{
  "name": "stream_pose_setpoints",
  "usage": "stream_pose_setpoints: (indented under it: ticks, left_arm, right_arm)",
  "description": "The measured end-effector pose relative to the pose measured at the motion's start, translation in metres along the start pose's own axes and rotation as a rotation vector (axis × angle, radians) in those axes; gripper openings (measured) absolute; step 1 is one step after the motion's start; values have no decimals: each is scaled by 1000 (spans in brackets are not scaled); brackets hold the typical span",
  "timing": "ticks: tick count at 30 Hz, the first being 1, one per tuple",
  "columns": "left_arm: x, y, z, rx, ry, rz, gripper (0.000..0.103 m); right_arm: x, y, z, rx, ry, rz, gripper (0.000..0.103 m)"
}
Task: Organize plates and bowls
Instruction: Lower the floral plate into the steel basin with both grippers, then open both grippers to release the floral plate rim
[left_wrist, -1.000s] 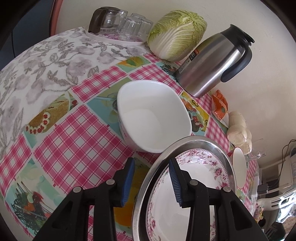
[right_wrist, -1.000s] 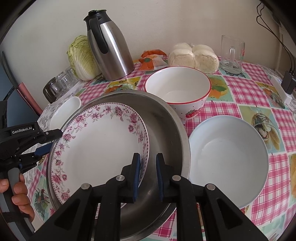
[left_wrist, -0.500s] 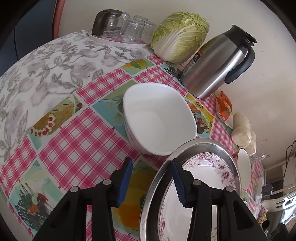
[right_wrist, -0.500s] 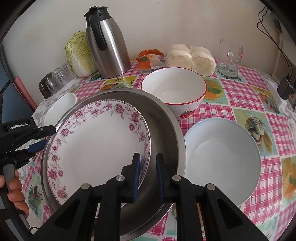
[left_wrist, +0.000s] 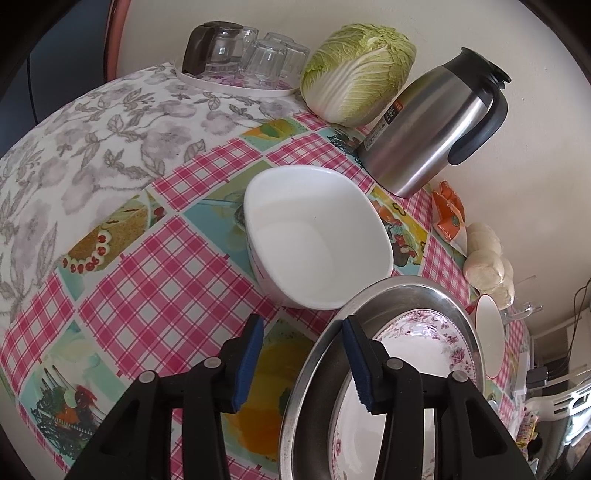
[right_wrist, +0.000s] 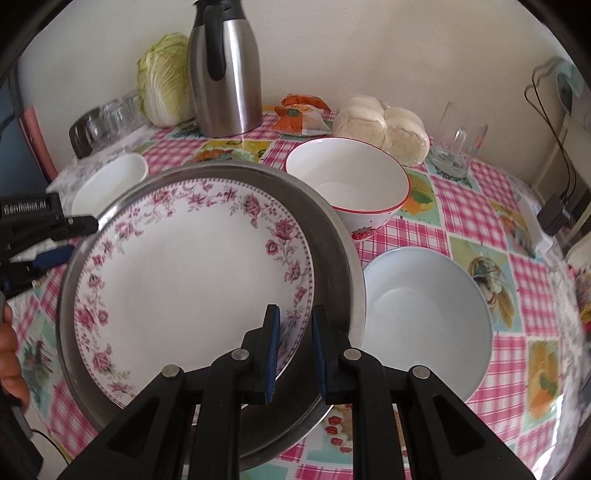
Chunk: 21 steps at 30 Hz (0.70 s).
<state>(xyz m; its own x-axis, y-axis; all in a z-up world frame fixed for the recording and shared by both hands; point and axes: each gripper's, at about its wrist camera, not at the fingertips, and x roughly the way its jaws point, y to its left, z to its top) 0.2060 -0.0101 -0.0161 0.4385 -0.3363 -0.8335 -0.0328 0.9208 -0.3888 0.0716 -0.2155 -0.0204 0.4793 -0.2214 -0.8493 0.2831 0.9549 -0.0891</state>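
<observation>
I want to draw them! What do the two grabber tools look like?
Both tools are black plastic, each with two straight fingers, silver round rivets at the joints and dark blue ridged pads inside the tips. See the right tool and the left tool. The left one's side has small white lettering, too blurred to read surely.

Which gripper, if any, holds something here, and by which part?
The right gripper clamps the near rims of the floral-rimmed white plate and round steel pan beneath. The left gripper is open, holding nothing.
</observation>
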Motion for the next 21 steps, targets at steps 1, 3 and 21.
stream_pose_setpoints:
  ticks: [1, 3, 21]
  left_arm:
    - [0, 0, 0, 0, 0, 1, 49]
    - [0, 0, 0, 0, 0, 1, 49]
    - [-13, -7, 3, 61, 3, 21, 48]
  right_arm:
    - [0, 1, 0, -12, 2, -3, 17]
    - [-1, 1, -1, -26, 7, -1, 18]
    - [-35, -15, 6, 38, -31, 90, 22]
